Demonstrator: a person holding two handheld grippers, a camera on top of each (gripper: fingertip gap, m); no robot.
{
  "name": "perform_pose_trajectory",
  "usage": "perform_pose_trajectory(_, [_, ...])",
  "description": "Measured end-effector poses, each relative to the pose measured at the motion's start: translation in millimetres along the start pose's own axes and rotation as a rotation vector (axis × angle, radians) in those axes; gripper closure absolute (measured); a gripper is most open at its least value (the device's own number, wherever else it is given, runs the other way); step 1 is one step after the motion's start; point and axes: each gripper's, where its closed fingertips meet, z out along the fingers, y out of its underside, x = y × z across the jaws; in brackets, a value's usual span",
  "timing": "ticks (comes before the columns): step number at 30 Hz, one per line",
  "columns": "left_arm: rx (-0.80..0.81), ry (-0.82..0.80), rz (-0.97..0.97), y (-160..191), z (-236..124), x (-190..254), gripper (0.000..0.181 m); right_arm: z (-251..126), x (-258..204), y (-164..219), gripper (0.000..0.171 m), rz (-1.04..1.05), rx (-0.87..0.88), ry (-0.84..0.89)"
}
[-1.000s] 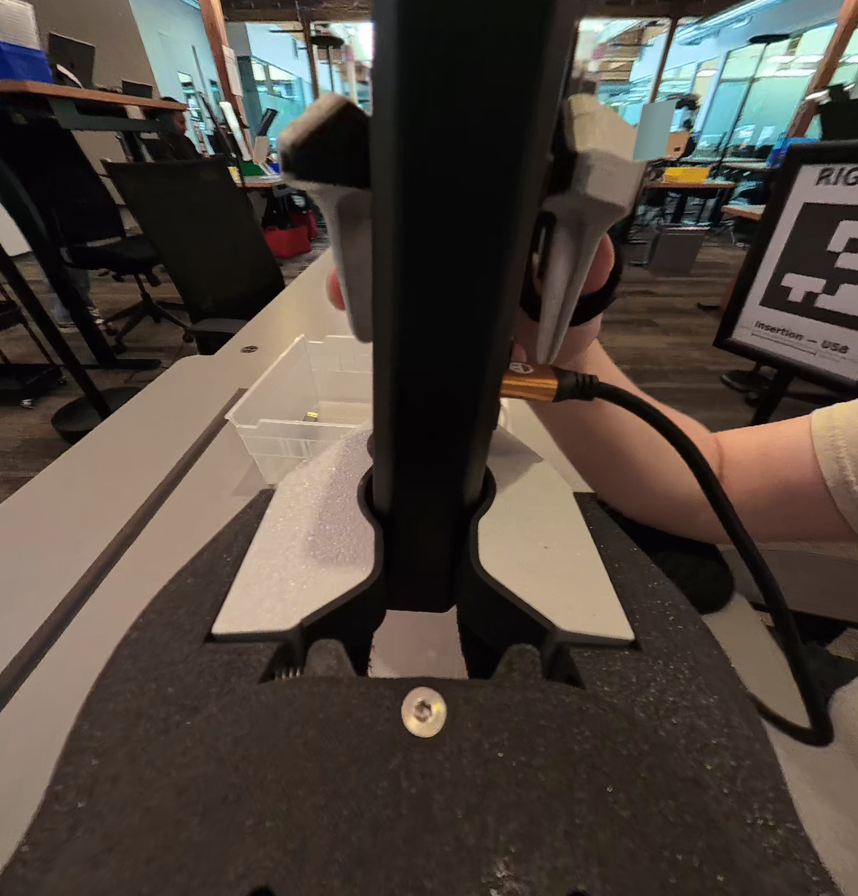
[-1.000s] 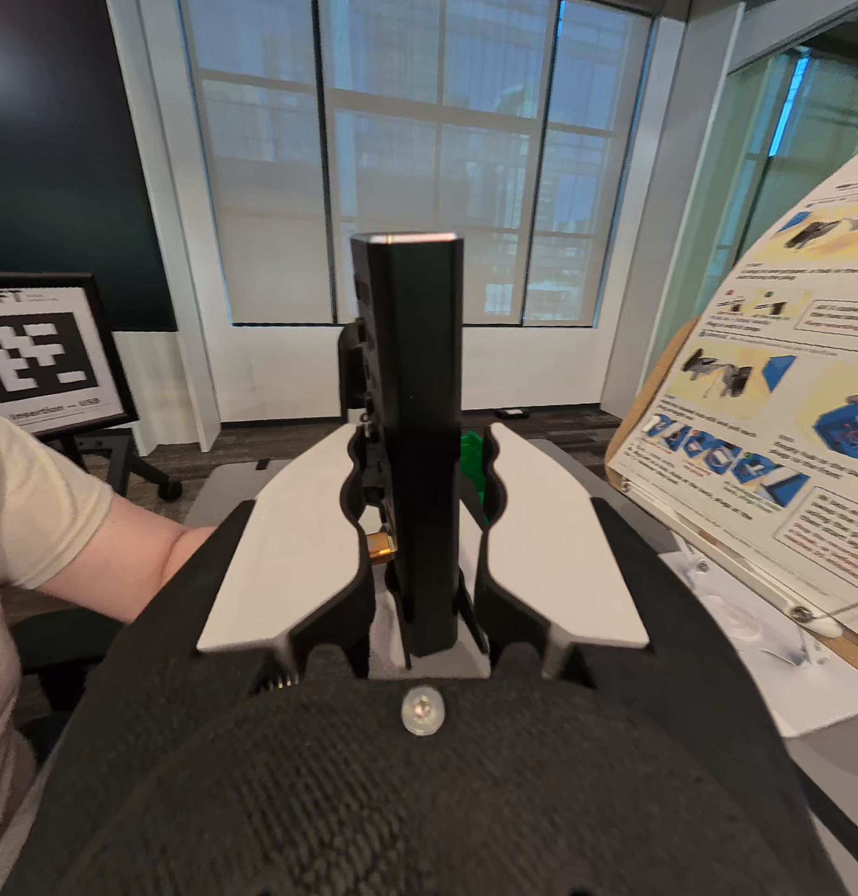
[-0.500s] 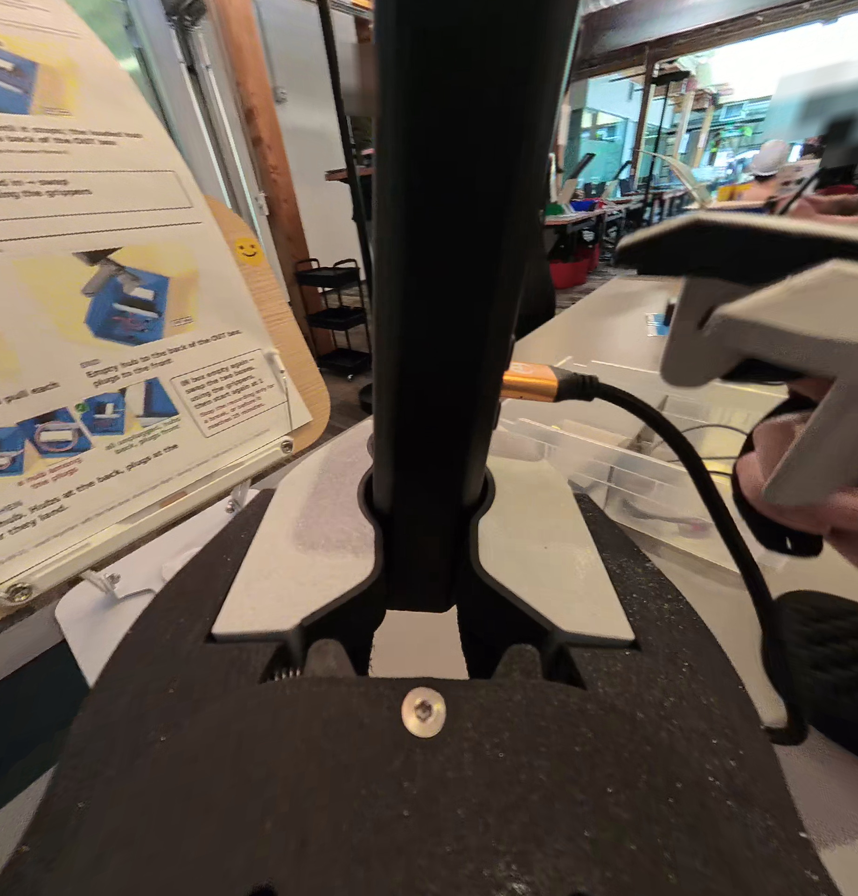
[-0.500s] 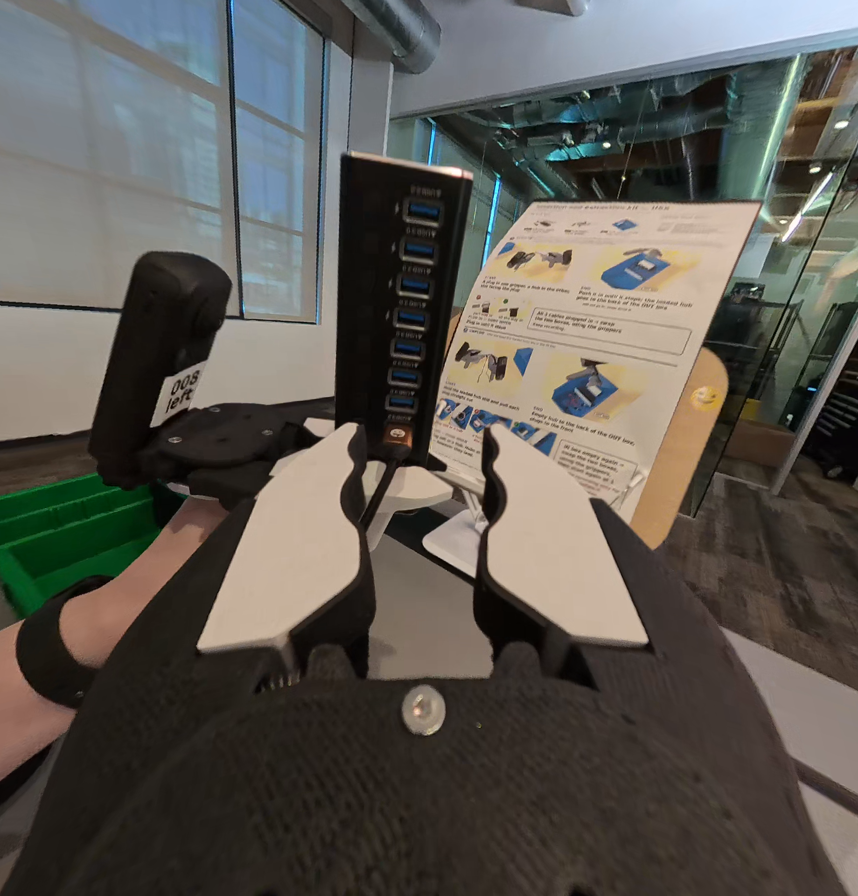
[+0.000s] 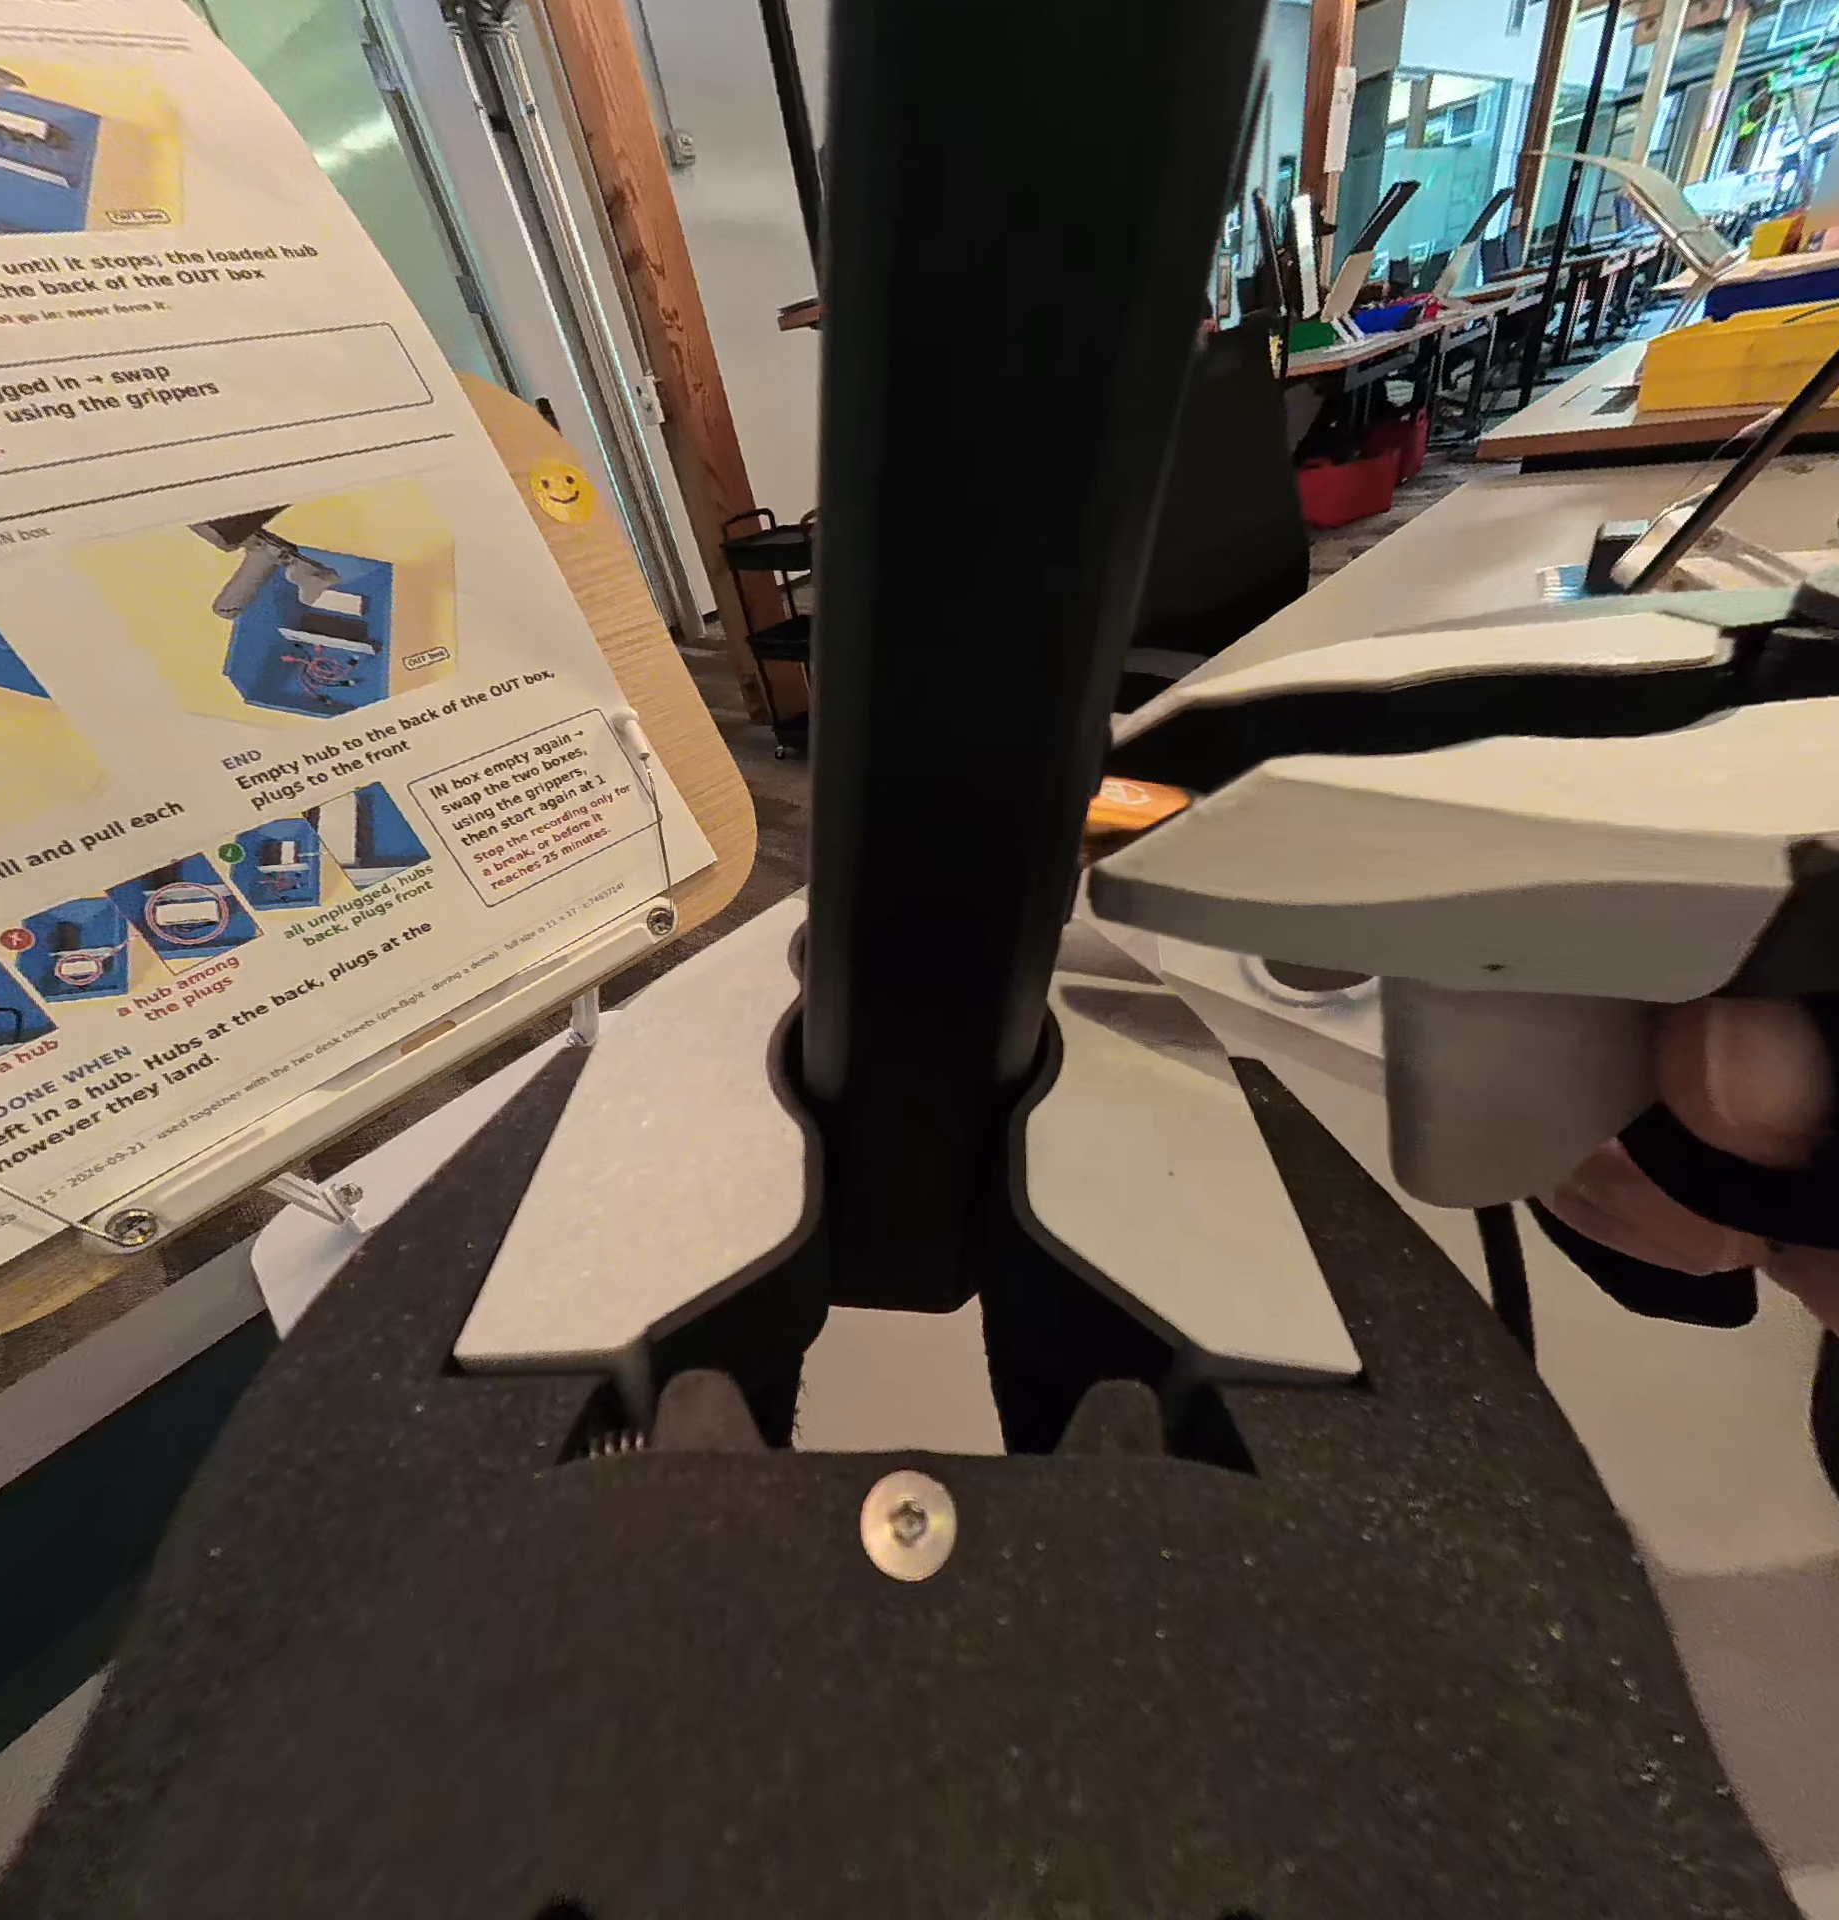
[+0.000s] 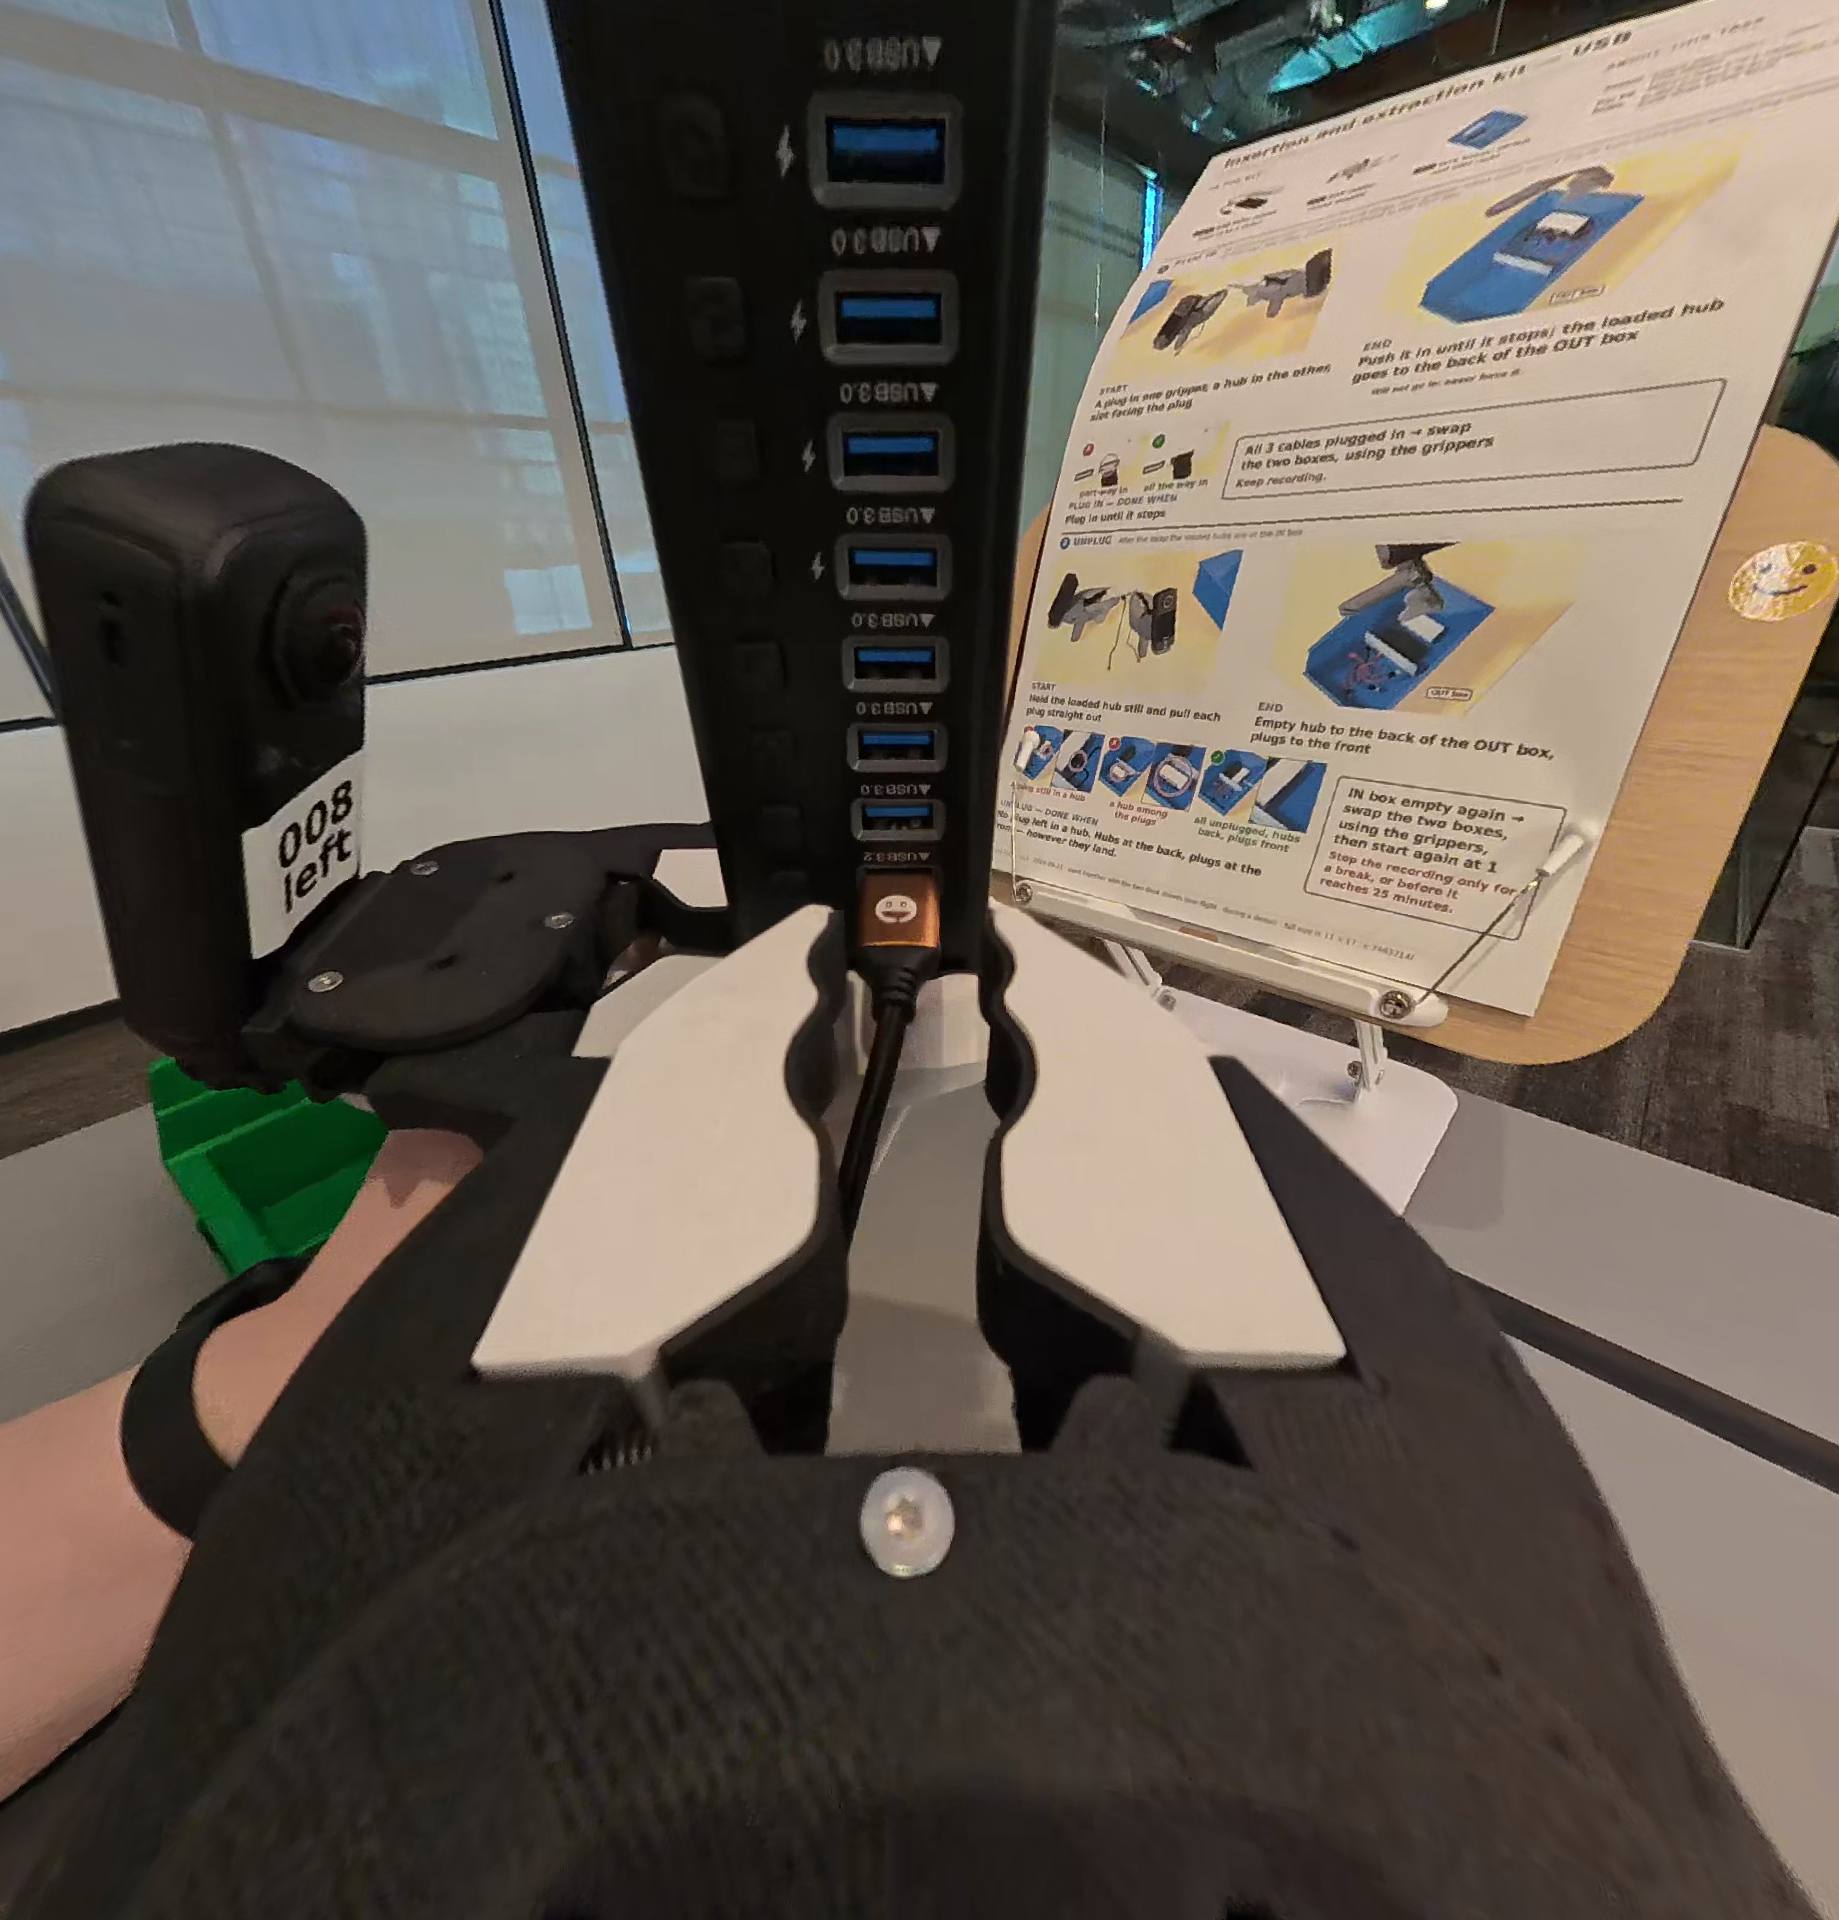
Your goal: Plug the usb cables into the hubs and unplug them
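My left gripper [image 5: 925,997] is shut on the lower end of a tall black USB hub [image 5: 998,520] and holds it upright. The right wrist view shows the hub's port face [image 6: 666,312] with a column of blue ports. An orange USB plug [image 6: 897,920] sits in the lowest port, and its black cable [image 6: 873,1081] hangs down between my right fingers. My right gripper [image 6: 904,935] is open, with its fingertips on either side of the plug and a small gap on each side. In the left wrist view it [image 5: 1112,821] reaches in from the right around the plug [image 5: 1138,805].
An instruction sheet on a wooden stand [image 5: 271,623] stands close on the left, and shows at the right in the right wrist view [image 6: 1414,520]. A green bin [image 6: 260,1153] sits behind the left hand. The grey table [image 6: 1673,1299] lies below. Across from one pair of fingers to the other is roughly 5 cm.
My right gripper let go of the hub, came round to its port face and moved in until its fingers straddle the orange plug. My left gripper turned the hub toward the instruction sheet.
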Motion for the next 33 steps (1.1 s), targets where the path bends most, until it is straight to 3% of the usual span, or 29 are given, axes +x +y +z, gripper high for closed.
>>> perform_pose_trajectory(3, [-0.008, -0.004, -0.001, 1, 1, 1, 0.15, 0, -1, 1, 0.155, 0.003, 0.018, -0.01])
perform_pose_trajectory(20, [0.02, 0.076, -0.105, -2, 1, 5, 0.149, 0, -4, -3, 0.155, -0.079, 0.094, 0.081])
perform_pose_trajectory(25, [0.052, 0.132, -0.088, -11, -3, 8, 0.149, -3, -10, -9, 0.155, -0.095, 0.098, -0.003])
perform_pose_trajectory(33, [0.005, 0.047, -0.119, -3, -3, -7, 0.149, 10, -7, -4, 0.155, -0.009, 0.077, 0.141])
